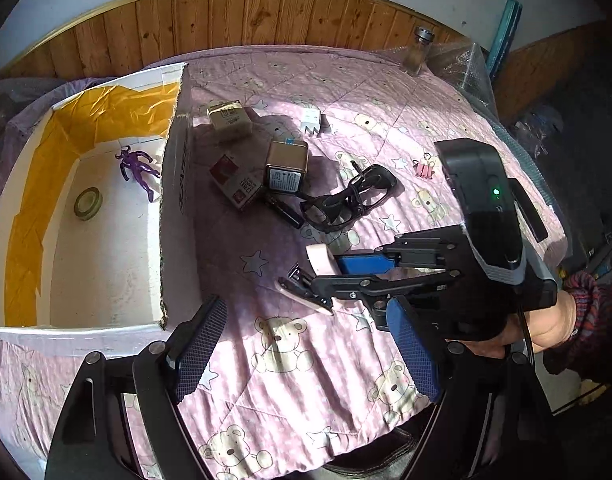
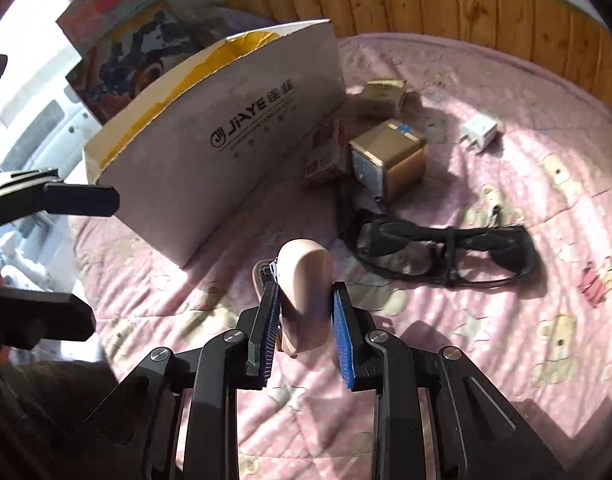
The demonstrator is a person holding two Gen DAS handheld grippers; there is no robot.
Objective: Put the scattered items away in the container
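The right gripper (image 2: 304,330) clamps a pink clip (image 2: 306,296); ahead lie glasses (image 2: 445,250). The left gripper (image 1: 306,354) fingers stand apart, the box (image 1: 162,240) just beyond.

Harsh sunlight hits the pink quilt (image 1: 290,280) — hard dark shadows trail every item. Heavy fisheye bend and black corners, and the right wrist view is softer — blown-out window (image 2: 22,92) glare left.
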